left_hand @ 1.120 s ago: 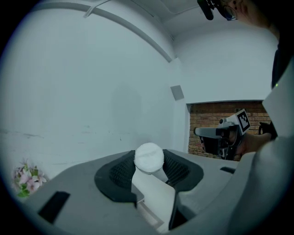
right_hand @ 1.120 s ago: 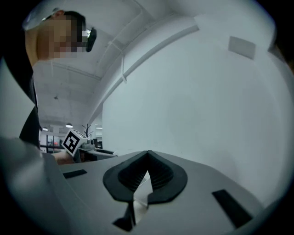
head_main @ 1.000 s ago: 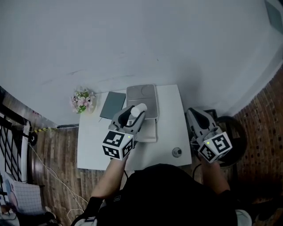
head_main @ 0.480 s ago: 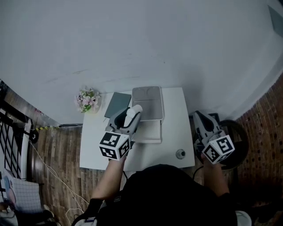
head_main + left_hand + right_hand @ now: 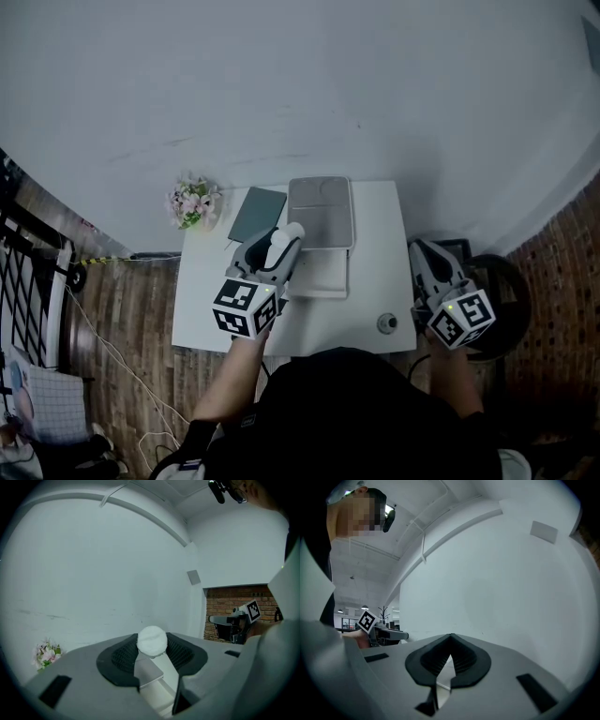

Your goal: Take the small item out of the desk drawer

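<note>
The white counter carries a closed grey laptop at its far edge, with a dark notebook to its left. The head view places the left tongs above the counter's middle. Their own view shows them clamped on a small white round item. The right tongs, off the counter's right edge, are pressed together and empty.

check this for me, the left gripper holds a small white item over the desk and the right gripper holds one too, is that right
No. The left gripper does hold the white item over the desk, but the right gripper holds nothing: the right gripper view shows its jaws shut together, nothing between them.
</note>
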Tool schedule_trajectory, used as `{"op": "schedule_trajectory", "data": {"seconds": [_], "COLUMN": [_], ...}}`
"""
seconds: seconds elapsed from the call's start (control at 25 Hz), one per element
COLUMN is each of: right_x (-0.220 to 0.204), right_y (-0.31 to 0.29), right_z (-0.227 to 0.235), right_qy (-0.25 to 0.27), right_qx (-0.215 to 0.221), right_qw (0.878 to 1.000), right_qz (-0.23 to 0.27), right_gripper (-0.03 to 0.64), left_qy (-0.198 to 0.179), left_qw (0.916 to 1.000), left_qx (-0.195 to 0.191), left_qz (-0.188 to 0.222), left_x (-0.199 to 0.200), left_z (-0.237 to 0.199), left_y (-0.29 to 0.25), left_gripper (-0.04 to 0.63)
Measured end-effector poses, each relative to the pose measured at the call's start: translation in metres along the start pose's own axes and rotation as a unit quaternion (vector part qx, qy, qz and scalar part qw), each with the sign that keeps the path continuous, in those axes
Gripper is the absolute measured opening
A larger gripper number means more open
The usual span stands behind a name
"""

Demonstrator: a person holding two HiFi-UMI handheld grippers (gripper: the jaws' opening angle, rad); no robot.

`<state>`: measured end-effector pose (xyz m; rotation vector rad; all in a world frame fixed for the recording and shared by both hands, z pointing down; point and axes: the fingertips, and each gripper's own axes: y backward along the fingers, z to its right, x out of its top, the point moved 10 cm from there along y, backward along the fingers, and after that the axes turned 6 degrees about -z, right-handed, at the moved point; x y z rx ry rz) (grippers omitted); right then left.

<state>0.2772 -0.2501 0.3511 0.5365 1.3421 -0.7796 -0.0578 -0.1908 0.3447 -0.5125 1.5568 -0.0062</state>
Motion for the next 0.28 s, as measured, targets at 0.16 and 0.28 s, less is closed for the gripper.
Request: {"op": "schedule_trajectory", "data": {"seconds": [0.16, 0.28], "right_x": [0.0015, 0.0015], "right_y": [0.0018, 0.0035], "right_z": [0.0039, 0.0089], "right_qy": [0.001, 0.001], "right_qx": [0.001, -0.001], "right_qw": [1.0, 1.0], "right_qz": [0.001, 0.0], "right_gripper": [0.003, 0.003], "left_qy": [0.0, -0.002], "left_qw": [1.0, 1.0], "left_qx": [-0.002, -0.005], "left_qz": [0.003, 0.006], "left_x": [0.0019, 0.0039], "left_z": [0.0035, 0.0075], "left_y": [-0.003, -0.0071], "left_gripper": [0.189, 0.189]}}
